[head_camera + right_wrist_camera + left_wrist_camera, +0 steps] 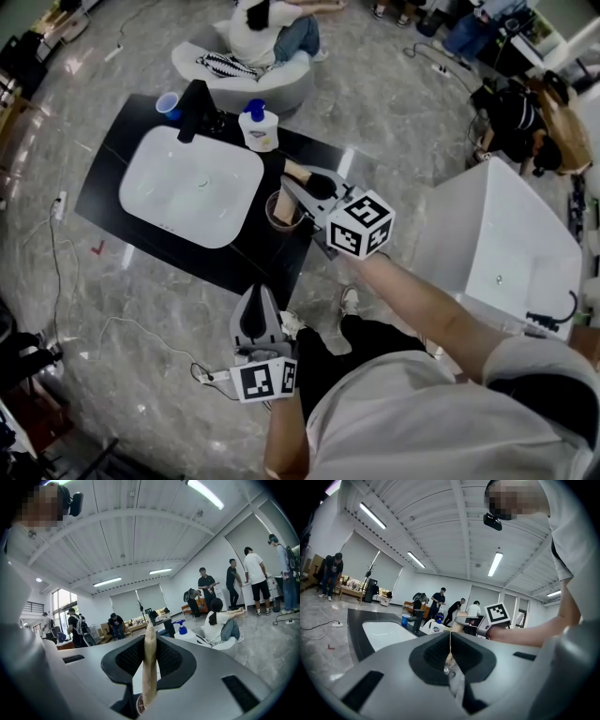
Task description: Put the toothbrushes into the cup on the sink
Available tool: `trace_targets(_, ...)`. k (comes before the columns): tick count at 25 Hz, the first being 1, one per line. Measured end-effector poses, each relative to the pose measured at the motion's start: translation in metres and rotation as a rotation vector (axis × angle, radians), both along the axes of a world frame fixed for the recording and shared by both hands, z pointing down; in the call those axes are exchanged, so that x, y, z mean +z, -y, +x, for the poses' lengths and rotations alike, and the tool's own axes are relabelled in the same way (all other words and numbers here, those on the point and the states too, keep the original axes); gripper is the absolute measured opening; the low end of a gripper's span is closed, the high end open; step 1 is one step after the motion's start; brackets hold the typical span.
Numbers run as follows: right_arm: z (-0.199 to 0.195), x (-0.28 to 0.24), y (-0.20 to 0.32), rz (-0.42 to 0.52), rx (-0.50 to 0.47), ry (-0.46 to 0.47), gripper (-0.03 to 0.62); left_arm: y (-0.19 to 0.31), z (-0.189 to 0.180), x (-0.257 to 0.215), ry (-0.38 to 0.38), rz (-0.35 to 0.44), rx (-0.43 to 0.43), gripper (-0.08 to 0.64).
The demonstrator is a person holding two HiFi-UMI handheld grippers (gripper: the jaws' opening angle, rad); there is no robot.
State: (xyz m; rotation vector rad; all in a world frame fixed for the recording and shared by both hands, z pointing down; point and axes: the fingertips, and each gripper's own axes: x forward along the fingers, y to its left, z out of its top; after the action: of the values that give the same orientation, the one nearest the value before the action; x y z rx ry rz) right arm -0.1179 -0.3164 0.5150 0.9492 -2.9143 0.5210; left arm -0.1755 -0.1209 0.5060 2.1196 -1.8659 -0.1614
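Fingers of the right gripper [314,192] are clamped on a beige toothbrush [149,663], held upright just over the cup [279,214] right of the sink [155,141], seemingly so it can drop straight in. The left gripper [257,323] hangs near, off the tabletop [108,183], pressed together and apparently empty. A bottle [260,127] and faucet [194,110] stand farther off and do not block the cup.

On the desk [112,183] the sink basin [192,186] lies left, the faucet [194,110] behind it, between a small cup [168,104] and a pump bottle [260,127]. The toothbrush cup [278,214] stands just right of the basin, beneath the right gripper [300,187].
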Motion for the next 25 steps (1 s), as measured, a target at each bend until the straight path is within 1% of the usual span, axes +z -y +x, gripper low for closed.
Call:
trace_targets(2, -0.002, 0.005, 0.001, 0.004, 0.003, 0.005, 0.083, -0.002, 0.000, 0.001, 0.013, -0.012, 0.007, 0.009)
trace_targets(5, -0.003, 0.017, 0.006, -0.024, 0.027, 0.034, 0.083, -0.006, -0.003, 0.002, 0.030, -0.028, 0.006, 0.009)
trace_targets(11, -0.006, 0.032, 0.006, -0.056, 0.052, 0.051, 0.083, -0.004, 0.001, 0.008, 0.028, -0.043, 0.013, 0.009)
trace_targets(16, -0.007, 0.037, 0.007, -0.057, 0.066, 0.032, 0.083, 0.001, 0.006, 0.001, 0.032, -0.031, 0.025, 0.009)
trace_targets(22, -0.011, 0.045, 0.008, -0.069, 0.066, 0.010, 0.083, -0.002, 0.007, -0.001, 0.032, -0.030, 0.014, 0.009)
trace_targets(25, -0.011, 0.049, 0.007, -0.065, 0.060, -0.017, 0.083, -0.003, 0.010, -0.006, 0.034, -0.021, 0.007, 0.009)
